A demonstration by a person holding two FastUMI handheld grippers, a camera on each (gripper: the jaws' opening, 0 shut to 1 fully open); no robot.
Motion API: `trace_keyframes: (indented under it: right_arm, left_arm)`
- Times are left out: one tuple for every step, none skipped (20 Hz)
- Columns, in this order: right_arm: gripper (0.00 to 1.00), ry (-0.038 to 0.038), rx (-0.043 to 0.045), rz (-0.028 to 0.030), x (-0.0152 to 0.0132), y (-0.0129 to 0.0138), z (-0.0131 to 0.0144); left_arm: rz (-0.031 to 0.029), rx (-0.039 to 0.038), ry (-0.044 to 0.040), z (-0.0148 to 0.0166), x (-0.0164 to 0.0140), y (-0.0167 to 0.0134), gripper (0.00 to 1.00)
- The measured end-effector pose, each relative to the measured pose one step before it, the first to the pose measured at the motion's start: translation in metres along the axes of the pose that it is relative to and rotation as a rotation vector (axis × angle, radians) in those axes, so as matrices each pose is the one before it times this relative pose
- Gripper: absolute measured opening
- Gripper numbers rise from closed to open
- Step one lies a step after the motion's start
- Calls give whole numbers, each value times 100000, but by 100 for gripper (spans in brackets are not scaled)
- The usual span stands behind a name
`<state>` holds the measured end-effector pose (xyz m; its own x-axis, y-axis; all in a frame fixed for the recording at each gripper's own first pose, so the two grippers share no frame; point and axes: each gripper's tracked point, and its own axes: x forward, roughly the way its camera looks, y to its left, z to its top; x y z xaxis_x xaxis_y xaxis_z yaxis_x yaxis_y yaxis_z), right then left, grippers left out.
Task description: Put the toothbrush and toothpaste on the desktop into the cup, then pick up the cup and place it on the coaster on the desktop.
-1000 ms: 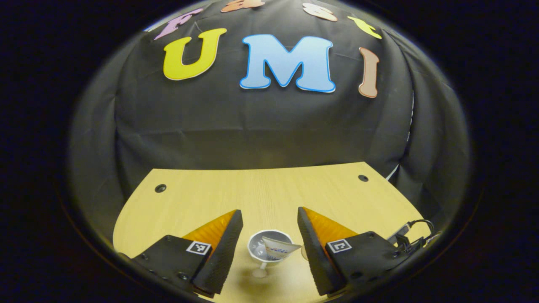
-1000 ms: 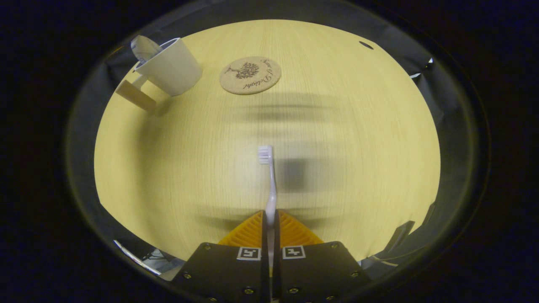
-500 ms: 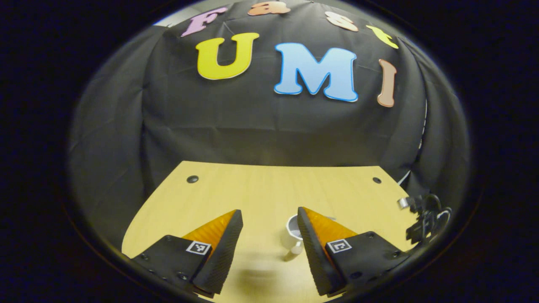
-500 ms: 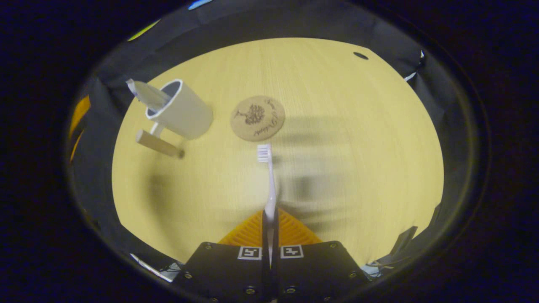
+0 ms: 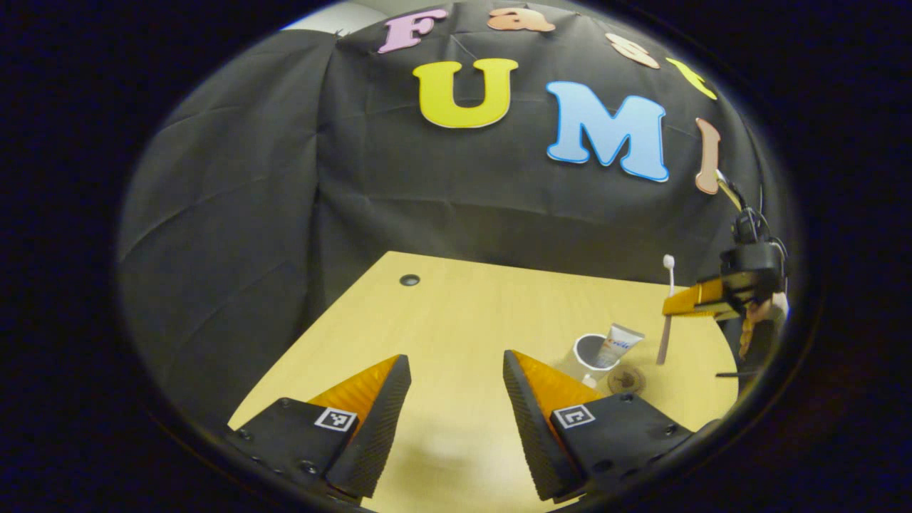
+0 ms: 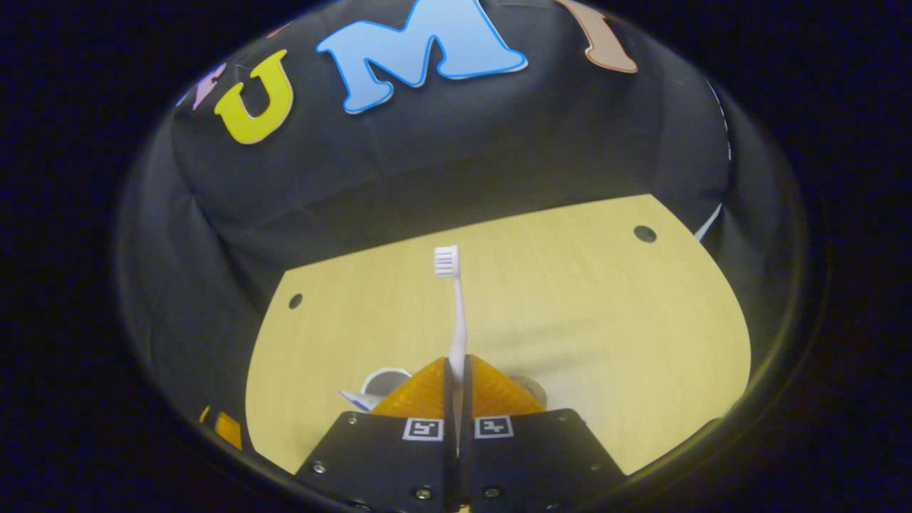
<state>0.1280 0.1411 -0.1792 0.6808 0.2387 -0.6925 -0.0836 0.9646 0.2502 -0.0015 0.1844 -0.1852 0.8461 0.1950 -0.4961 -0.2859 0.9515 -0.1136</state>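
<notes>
Right gripper (image 6: 456, 367): fingers pressed together on the handle of the toothbrush (image 6: 456, 313), pinching it near its lower part; the brush is slim, white to pale pink, with a small head of white bristles at the far end, pointing away from the gripper over the table (image 6: 605, 320). In the left gripper view the same right gripper (image 5: 673, 306) is held above the table, to the right of the cup (image 5: 590, 353), with the toothbrush (image 5: 667, 313) standing roughly upright, bristles uppermost, its lower end hanging just right of the cup and above the coaster's far side.

Left gripper (image 5: 456, 399): fingers spread wide with nothing between them; it is poised over bare table, well apart from the cup.

Cup: white, upright on the table; the toothpaste (image 5: 617, 342) stands inside it, a white tube with coloured print, leaning out over the rim toward the right. In the right gripper view the cup's rim (image 6: 385, 381) shows just left of the gripper's fingers.

Coaster (image 5: 627, 380): round, brown, with a dark print; flat on the table just beside the cup, on its right and nearer side; whether they touch cannot be told.
</notes>
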Motion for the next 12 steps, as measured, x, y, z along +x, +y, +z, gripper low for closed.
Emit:
trace_keyframes:
  right_arm:
    - [1,-3028,487,1806,1043,1095,731]
    - [1,-1746,773,1700,746,1205,1133]
    - [1,-1045,751,1450,548,1025,361]
    - [1,-392,453,1278,598,762,161]
    - [1,54,-223,1304,511,477,-534]
    - [2,782,-873,1204,573,390,-611]
    - [2,792,-1290,1451,575,374,-695]
    - [2,112,-1844,1490,472,254,-572]
    - [2,953,-1839,708,616,307,-704]
    - [2,406,-1292,991,504,387,-611]
    - [2,-3,-1024,578,180,152,-567]
    - [2,-1089,-575,1352,18,126,-366]
  left_arm:
    - [2318,-892,379,-165,-529,1271,85]
    - [2332,-930,276,-176,-413,926,85]
    - [2200,-902,287,-115,-446,1001,85]
    - [1998,-749,89,-5,-390,975,84]
    - [1969,-362,102,-76,-309,807,84]
    - [1967,-34,31,-65,-331,778,84]
    - [1667,36,10,98,-334,657,84]
    - [1387,-11,106,-104,-263,383,85]
    - [1127,-94,245,-107,-286,299,85]
    - [833,-282,135,-26,-187,131,85]
    - [388,-393,92,-48,-193,40,85]
    - [382,-112,106,-35,-202,-104,84]
